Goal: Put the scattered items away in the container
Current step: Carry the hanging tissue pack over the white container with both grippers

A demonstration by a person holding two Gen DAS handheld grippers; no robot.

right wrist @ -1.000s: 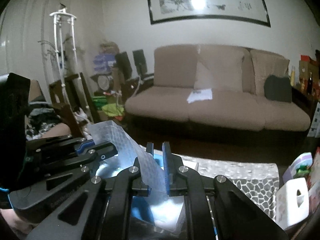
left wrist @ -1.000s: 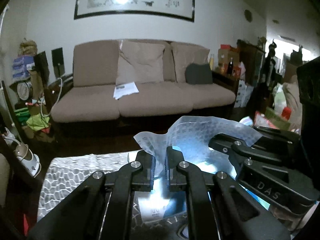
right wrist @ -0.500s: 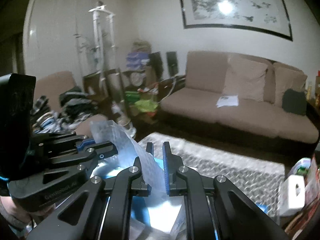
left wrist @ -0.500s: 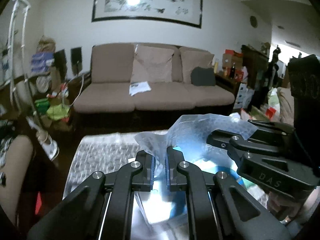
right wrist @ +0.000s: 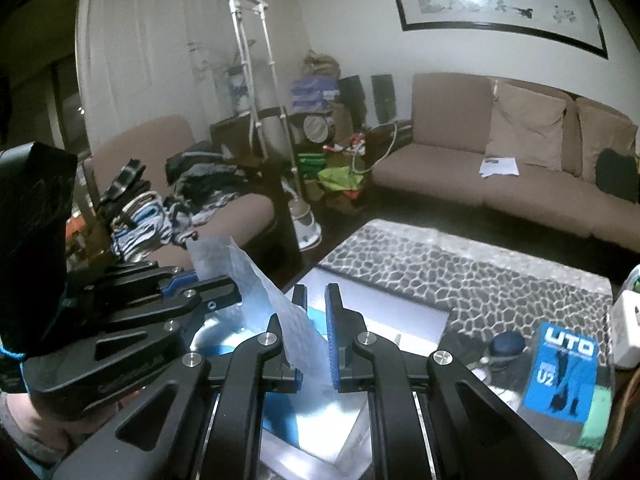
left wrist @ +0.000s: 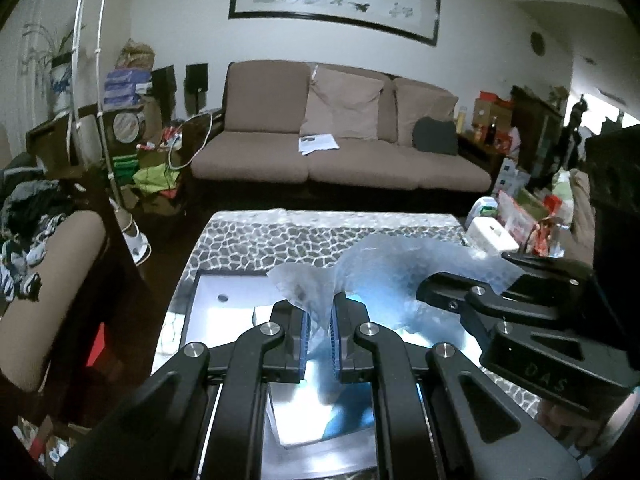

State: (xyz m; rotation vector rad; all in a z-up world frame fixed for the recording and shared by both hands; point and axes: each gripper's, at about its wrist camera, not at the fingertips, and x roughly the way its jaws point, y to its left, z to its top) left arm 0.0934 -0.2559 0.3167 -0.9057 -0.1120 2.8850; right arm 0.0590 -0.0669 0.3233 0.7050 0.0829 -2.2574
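Both grippers hold one clear, textured plastic bag (left wrist: 384,264) by its rim, above the coffee table. My left gripper (left wrist: 319,340) is shut on the bag's left edge. My right gripper (right wrist: 316,344) pinches the bag's other edge (right wrist: 296,324); its jaws stand a little apart with the film between them. Each gripper shows in the other's view, the right one (left wrist: 472,304) and the left one (right wrist: 208,292). Inside the bag hangs a white and blue packet (left wrist: 320,412). A white open box (left wrist: 224,312) lies on the table below the bag.
The table has a pebble-patterned cloth (left wrist: 304,236). A blue UTO package (right wrist: 560,376), a dark round item (right wrist: 506,346) and a white box (right wrist: 626,332) lie at its right. A brown sofa (left wrist: 340,160) stands behind, a cluttered armchair (right wrist: 180,208) to the left.
Both grippers, still holding the bag, have tilted downward and turned left, so the table and the white box came into view. Both grips look slightly looser.
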